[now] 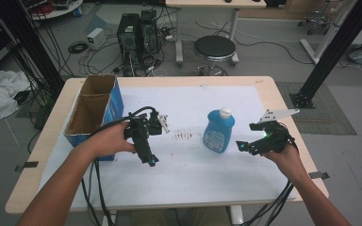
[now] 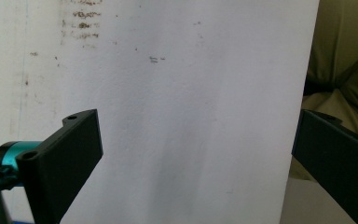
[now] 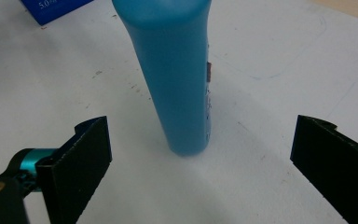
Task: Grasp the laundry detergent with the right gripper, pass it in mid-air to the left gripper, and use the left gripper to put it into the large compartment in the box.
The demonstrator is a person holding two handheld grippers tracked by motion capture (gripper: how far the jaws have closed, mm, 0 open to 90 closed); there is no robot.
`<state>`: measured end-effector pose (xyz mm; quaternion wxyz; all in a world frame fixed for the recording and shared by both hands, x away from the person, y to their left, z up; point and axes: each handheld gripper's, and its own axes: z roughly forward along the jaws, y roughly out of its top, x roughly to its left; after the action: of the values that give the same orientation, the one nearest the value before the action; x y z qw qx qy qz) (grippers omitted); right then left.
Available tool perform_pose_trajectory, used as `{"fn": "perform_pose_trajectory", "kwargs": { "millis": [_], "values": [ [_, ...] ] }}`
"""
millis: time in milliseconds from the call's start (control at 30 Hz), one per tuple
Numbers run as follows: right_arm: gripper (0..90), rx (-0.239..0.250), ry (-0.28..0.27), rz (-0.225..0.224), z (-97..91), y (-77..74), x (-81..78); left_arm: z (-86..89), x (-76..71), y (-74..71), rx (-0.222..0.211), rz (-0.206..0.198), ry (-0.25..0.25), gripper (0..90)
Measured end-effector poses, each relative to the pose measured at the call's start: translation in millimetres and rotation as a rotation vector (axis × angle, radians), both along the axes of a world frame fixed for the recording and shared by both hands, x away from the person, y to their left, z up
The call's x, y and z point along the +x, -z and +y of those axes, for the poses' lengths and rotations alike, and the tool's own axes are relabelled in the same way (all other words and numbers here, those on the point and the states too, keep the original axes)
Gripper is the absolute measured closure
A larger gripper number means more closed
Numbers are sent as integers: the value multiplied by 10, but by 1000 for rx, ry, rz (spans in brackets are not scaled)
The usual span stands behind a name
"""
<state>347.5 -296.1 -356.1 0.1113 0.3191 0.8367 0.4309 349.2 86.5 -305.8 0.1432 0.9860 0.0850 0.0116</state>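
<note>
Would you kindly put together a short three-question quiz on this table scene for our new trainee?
1. True or false: the blue bottle lies on its side.
2. Which gripper faces the bottle with its jaws wide apart: A) the left gripper, B) the right gripper?
3. Fill in: the open cardboard box stands at the table's ____ side in the high view.

Key
1. False: it stands upright with its white cap on top.
2. B: in the right gripper view the bottle stands ahead of the open jaws, untouched. The left gripper, also open, points at the white table cover.
3. Left.
</note>
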Motion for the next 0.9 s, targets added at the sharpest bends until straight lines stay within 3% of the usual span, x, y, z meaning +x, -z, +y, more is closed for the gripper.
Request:
{"fn": "perform_pose_trajectory", "kwargs": {
  "millis": [533,900],
  "values": [
    [42,63,15,-73,89,90,-14,18,17,29,-2,7,-2,17],
    [42,92,13,-96,250,214,99,19,27,33,-1,7,0,17]
  ]
}}
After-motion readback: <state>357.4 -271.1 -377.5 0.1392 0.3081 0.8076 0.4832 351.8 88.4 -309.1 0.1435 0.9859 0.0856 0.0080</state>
